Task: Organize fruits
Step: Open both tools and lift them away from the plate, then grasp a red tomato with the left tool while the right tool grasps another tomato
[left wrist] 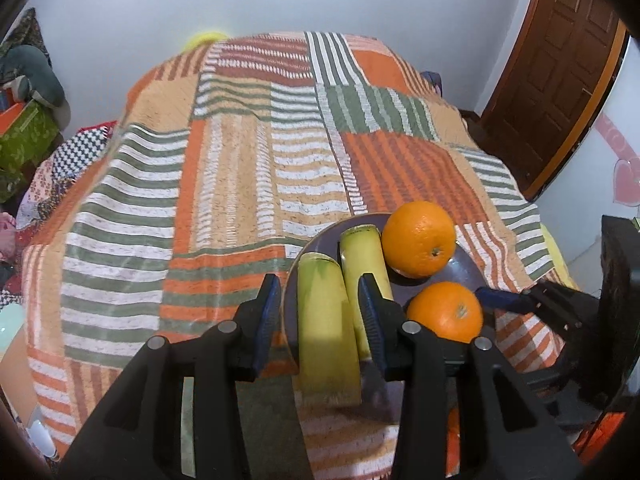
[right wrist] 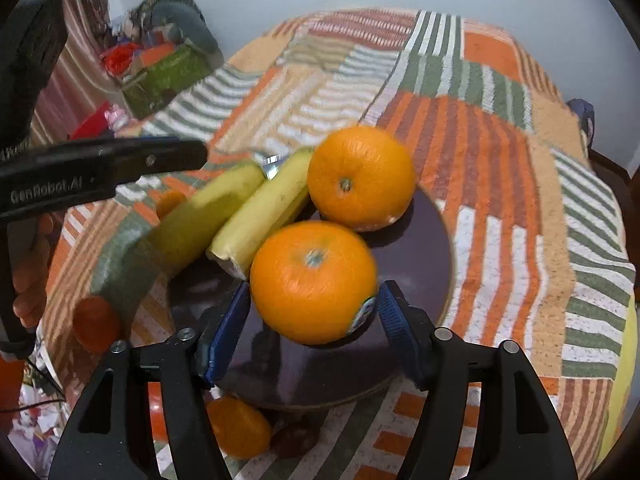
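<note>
So, both tools are over the plate: fruit going down

Looks like we're at the placing step. The dark plate sits on the striped cloth covering the table, and it already carries most of the haul: a far orange at about 12 o'clock on the plate, and two bananas side by side toward 10 o'clock.

Right tool: its blue pads bracket the near orange on either side. The right pad looks to be touching the fruit by the sticker; the left one seems a hair off, so I honestly can't tell if it's gripping or has just let go. The orange is low over the plate, maybe resting on it, but that part is hidden.

Left tool: spread open, and the left banana runs between its jaws without being pinched, with a visible gap on the left side. The right banana lies just past the right jaw, toward 1 o'clock.

Pose-wise, both tools point down and forward at the plate from the near edge, the left one coming in from 9 o'clock as the right camera sees it, the two of them close together.

My guess for the next move: let the near orange settle so it doesn't roll off the rim, then back both tools straight out without nudging the bananas. More small oranges and something dark red sit on the cloth at 6 and 8 o'clock of the plate, so those are probably next.
</note>
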